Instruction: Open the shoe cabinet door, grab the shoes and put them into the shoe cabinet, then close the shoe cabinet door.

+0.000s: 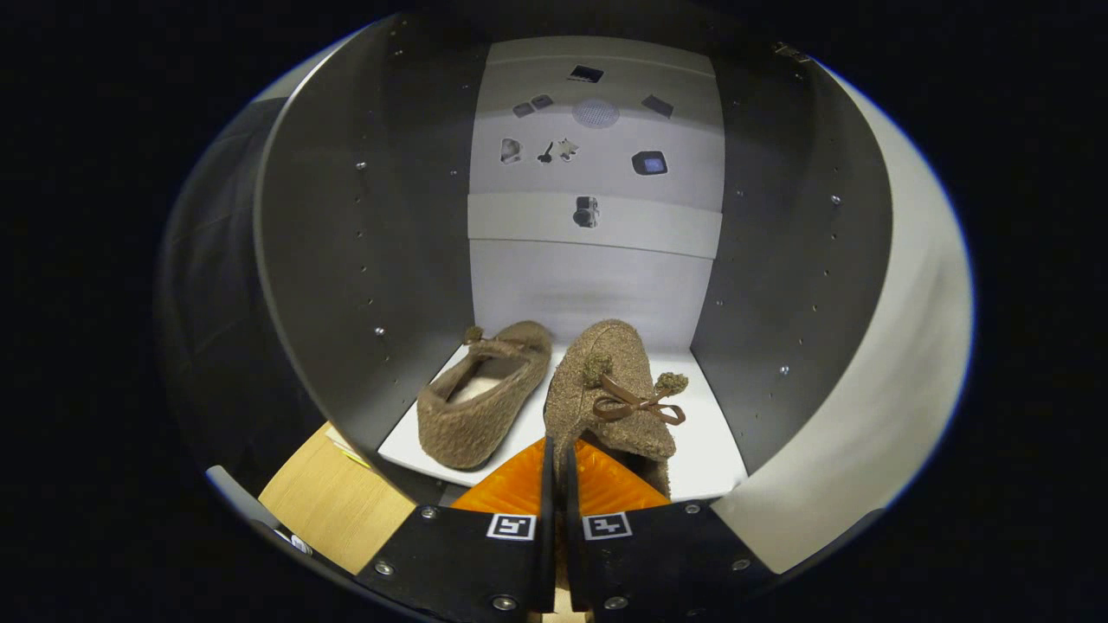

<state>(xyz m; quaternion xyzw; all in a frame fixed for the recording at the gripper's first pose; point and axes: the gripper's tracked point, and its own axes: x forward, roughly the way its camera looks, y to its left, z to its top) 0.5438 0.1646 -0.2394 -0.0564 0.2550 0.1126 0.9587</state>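
You are pointing the gripper straight into the open shoe cabinet, and its two fingers are pressing almost together, pinching the fuzzy brown fabric at the heel of the right-hand shoe. That shoe is sitting just ahead of the fingers with its sole on the white shelf, its toe pointing toward the back of the cabinet, and a brown ribbon bow with small pompoms is lying across its top. Just beside it to the left, the second shoe is resting on the same shelf, tilting a little so that its pale lining is facing you; the two shoes are sitting close together, and whether they are touching is hard to tell. Below the shelf's front edge on the left, a patch of light wooden floor is showing. The dark side walls of the cabinet are rising on both sides of the shoes, dotted with small shelf-pin holes. Beyond the shoes, the pale back panel is closing off the compartment, and higher up it is carrying several small dark shapes too small to make out.
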